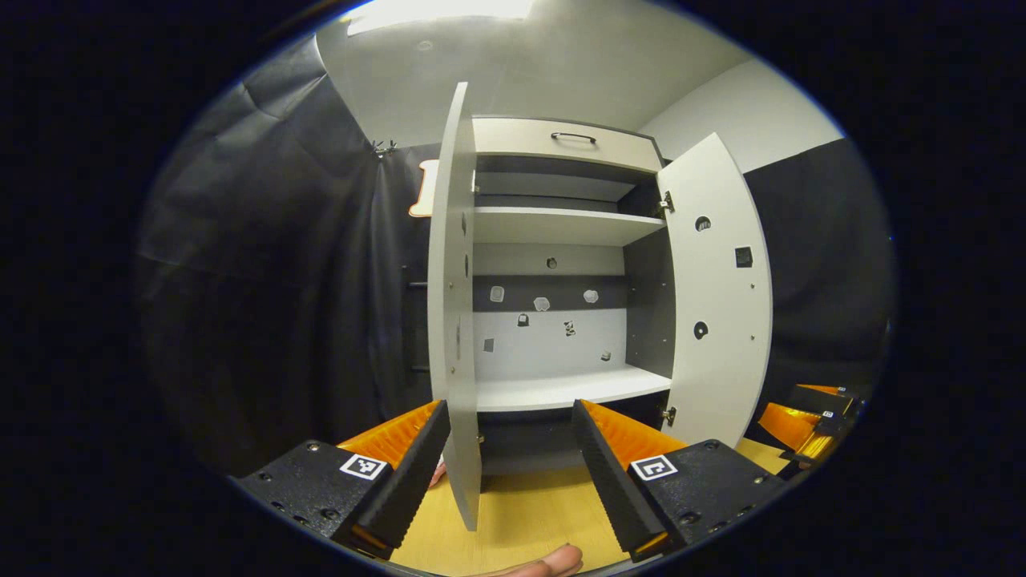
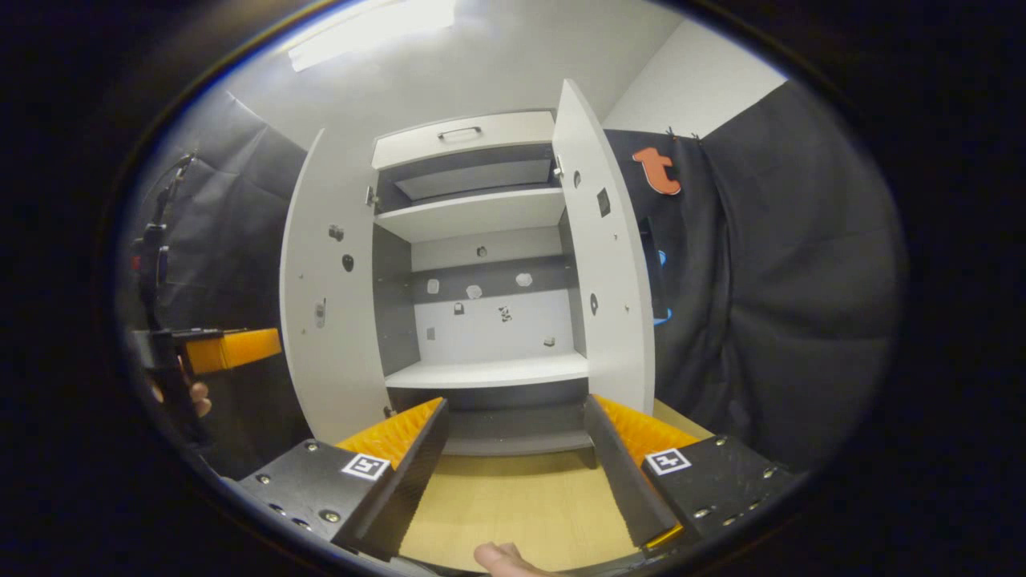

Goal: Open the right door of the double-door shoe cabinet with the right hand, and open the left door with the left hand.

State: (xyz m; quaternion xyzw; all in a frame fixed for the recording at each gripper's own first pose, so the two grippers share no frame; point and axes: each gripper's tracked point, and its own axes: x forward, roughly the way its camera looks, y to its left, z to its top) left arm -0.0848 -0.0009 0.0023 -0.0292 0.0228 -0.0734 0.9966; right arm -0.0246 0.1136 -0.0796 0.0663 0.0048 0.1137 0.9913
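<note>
The white shoe cabinet (image 1: 561,228) stands with both doors swung open. I see its left door (image 1: 450,304) edge-on; the door's lower edge runs down between the fingers of my left gripper (image 1: 513,481), close to the left finger (image 1: 409,477) and well apart from the other finger. The left gripper is open. The right door (image 1: 717,296) hangs open at the right, and the right gripper (image 1: 813,421) shows beyond it. In the right gripper view, the right gripper (image 2: 513,473) is open and holds nothing, a little short of the right door (image 2: 605,264). The left door (image 2: 329,304) stands at the left.
A drawer with a dark handle (image 1: 573,138) tops the cabinet. Inside are white shelves (image 1: 569,389) and a back panel with small stickers. A wooden floor (image 1: 529,513) lies below. Black cloth (image 2: 769,304) hangs on both sides. A hand (image 2: 196,397) holds the left gripper (image 2: 228,349).
</note>
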